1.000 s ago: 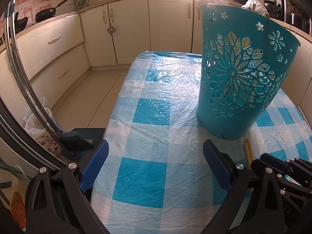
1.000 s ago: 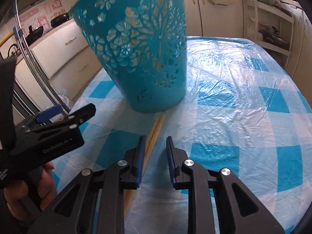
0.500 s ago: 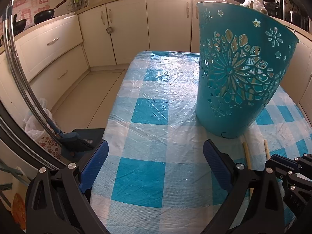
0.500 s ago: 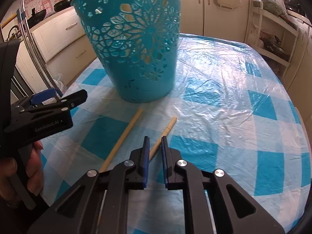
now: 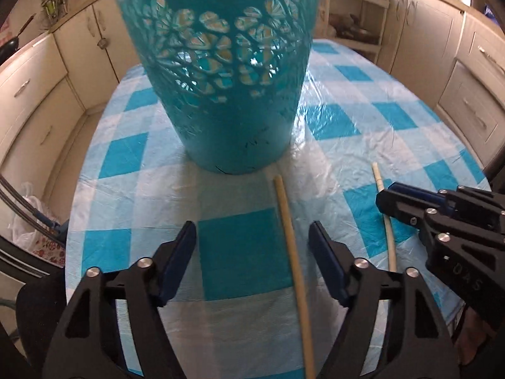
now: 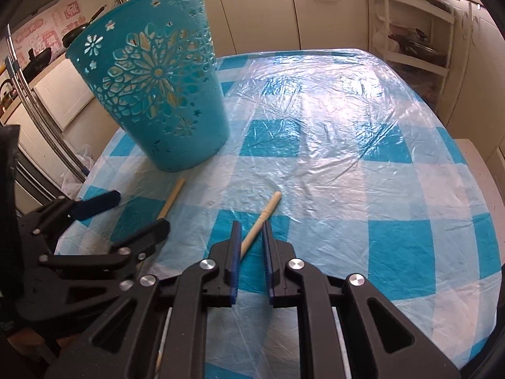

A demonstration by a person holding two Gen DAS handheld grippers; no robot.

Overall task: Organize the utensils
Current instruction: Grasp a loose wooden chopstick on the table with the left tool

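your left gripper [image 5: 252, 243] has just been closing yet stands wide around one wooden stick [image 5: 292, 252], untouched, while your right gripper [image 6: 251, 237] is narrow on the other stick [image 6: 263, 214]. both lie near the teal basket [image 6: 151, 82]. the checked tablecloth [image 6: 347, 126] stretches bare toward its right edge, kitchen cabinets [image 6: 252, 9] beyond.

Table [image 6: 331, 164]: blue-and-white checked cloth under clear plastic. Cream cabinets [image 5: 47, 94] along the walls. Open shelf unit [image 6: 413, 41]. Dark frying pan [image 6: 74, 36] on counter.
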